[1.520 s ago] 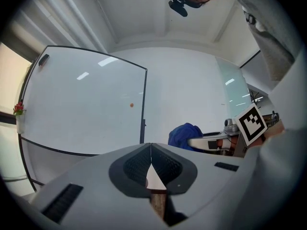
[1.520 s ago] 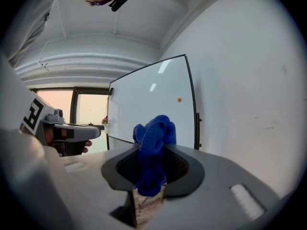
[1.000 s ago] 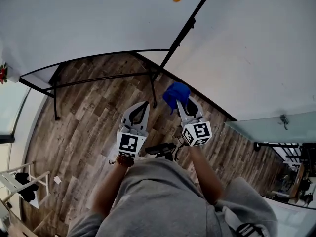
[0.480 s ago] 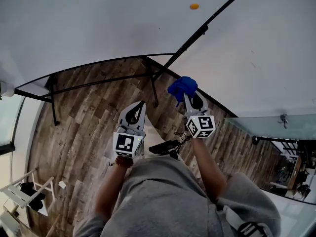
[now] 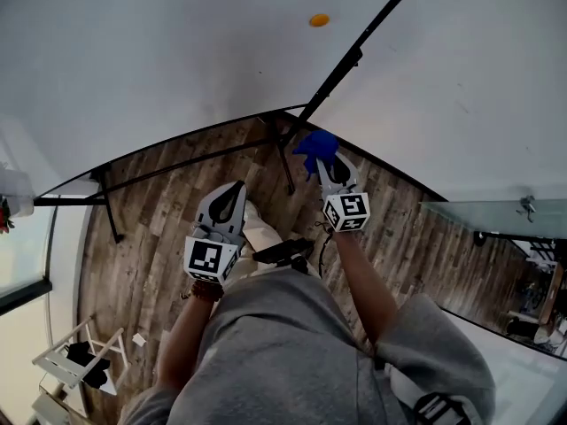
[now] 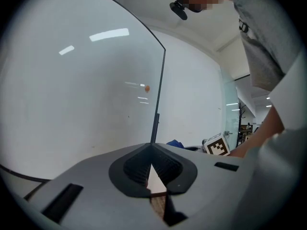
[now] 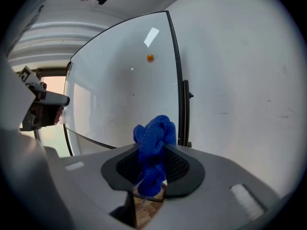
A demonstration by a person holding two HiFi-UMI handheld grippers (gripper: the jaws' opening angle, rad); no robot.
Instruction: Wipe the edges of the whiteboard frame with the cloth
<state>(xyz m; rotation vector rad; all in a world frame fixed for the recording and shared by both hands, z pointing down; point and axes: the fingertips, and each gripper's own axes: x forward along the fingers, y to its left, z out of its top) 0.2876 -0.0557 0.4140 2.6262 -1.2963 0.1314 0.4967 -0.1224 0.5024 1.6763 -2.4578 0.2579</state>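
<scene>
A white whiteboard (image 5: 159, 60) with a thin black frame (image 5: 350, 60) stands on black legs over a wooden floor. My right gripper (image 5: 321, 159) is shut on a bunched blue cloth (image 5: 316, 145), held close to the board's lower right corner. In the right gripper view the blue cloth (image 7: 153, 147) bulges out between the jaws, just left of the black frame (image 7: 178, 95). My left gripper (image 5: 229, 202) hangs lower and to the left, shut with nothing in it. An orange magnet (image 5: 319, 20) sticks to the board.
A white wall (image 5: 469, 87) runs right of the board. The board's black stand legs (image 5: 177, 162) cross the floor. A glass partition (image 5: 496, 215) is at the right. A white chair (image 5: 75, 361) stands at the lower left.
My right gripper with the cloth has moved up towards the board's lower right corner. The left gripper has drifted a little left and down in the view.
</scene>
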